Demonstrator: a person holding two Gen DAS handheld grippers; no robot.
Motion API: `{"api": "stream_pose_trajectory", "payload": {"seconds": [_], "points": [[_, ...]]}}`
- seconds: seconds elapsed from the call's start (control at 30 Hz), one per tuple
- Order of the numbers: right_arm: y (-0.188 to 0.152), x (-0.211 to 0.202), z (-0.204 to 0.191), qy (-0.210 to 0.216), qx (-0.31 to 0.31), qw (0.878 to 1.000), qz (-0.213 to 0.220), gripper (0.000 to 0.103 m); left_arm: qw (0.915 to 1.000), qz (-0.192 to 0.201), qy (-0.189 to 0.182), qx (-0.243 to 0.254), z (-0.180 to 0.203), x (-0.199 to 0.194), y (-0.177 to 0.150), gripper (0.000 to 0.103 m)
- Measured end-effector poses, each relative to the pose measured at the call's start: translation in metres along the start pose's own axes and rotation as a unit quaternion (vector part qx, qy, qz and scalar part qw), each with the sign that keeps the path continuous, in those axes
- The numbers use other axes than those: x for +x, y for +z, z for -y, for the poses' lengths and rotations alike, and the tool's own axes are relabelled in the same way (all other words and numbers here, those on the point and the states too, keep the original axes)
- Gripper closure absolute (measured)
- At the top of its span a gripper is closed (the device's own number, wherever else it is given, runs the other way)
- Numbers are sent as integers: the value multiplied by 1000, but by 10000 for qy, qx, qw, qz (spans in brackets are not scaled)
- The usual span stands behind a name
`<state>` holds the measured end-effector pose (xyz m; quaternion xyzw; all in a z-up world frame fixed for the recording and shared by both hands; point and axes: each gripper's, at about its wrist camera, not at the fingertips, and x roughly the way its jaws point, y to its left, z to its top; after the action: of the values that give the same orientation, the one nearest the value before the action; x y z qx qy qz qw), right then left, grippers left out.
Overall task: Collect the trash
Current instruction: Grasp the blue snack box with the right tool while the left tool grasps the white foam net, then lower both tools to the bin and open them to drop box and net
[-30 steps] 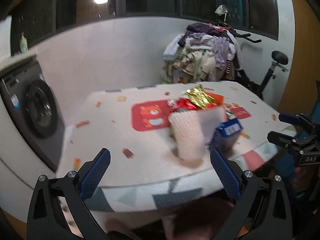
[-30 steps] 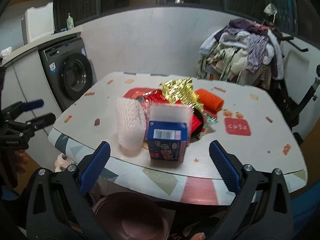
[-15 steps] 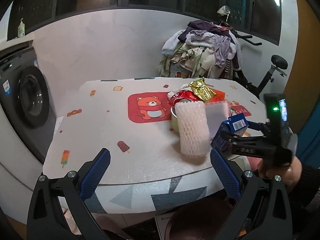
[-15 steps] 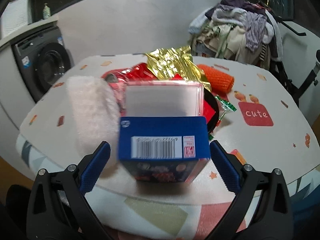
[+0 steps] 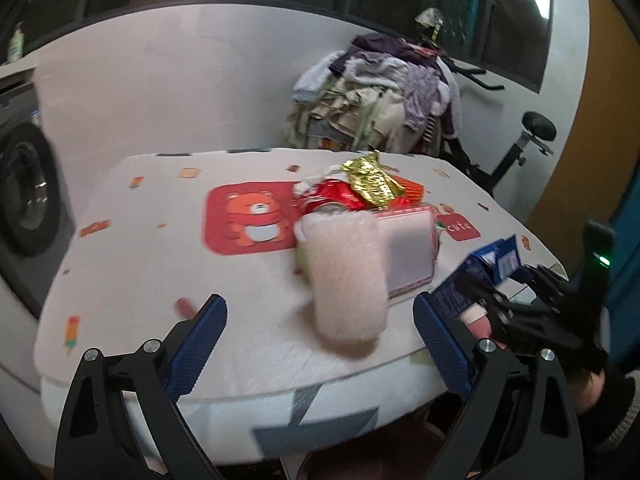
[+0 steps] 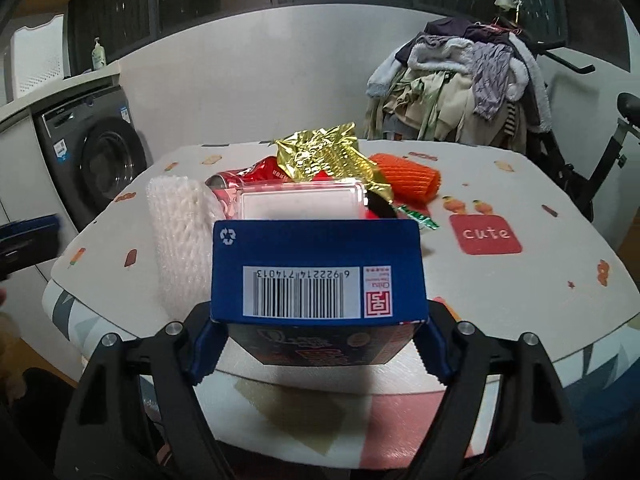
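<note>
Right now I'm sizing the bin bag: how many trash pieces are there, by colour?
Blue: 1, blue cardboard box in the right claw
White: 1, foam net sleeve
Orange: 1, foam net sleeve
Gold: 1, foil wrapper
Red: 1, crushed can
Clear: 1, plastic box
Total: 6

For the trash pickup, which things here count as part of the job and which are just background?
Part of the job:
blue carton, clamped in the right gripper
white foam net
clear plastic box
red can
gold foil wrapper
orange foam net

Just lying about:
washing machine
clothes pile
exercise bike
</note>
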<state>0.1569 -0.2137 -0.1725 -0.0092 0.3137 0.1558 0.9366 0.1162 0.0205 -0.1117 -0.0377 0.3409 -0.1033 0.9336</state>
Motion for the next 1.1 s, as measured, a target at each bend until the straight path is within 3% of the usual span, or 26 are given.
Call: {"api": "stream_pose_trajectory", "payload": {"seconds": [0.1,0.2,0.27,0.3,0.33,0.37,0.47,0.53,0.8,1.1], "points": [[-1,-7,10,-11,82,10000,35,25,9998,-176,-4,-30,8,33,18,11],[-4,-13,18,-56,138,9999,42,25,9992,-254,308,-21,14,60,33,11],[-8,-15,24,-124,195,9997,20,25,9992,-312,232,-133,15,73,40,11],[-10,-15,26,-174,227,9996,-7,25,9992,-311,188,-176,15,77,42,18],[-11,-15,27,-191,255,9995,-29,25,9992,-318,99,-208,14,80,43,42],[-12,-15,29,-188,309,9993,-58,25,9992,-353,47,-192,15,83,43,55],[-15,-18,32,-155,397,9991,-62,25,9996,-295,34,-6,20,74,37,70],[-15,-23,32,-122,398,9991,-12,25,9995,-236,-41,202,24,60,34,74],[-15,-41,13,142,369,9992,26,25,9986,-131,-438,283,19,-4,17,75],[-43,-65,-27,570,126,9977,-356,25,9942,-437,-780,593,36,-45,-60,75]]}}
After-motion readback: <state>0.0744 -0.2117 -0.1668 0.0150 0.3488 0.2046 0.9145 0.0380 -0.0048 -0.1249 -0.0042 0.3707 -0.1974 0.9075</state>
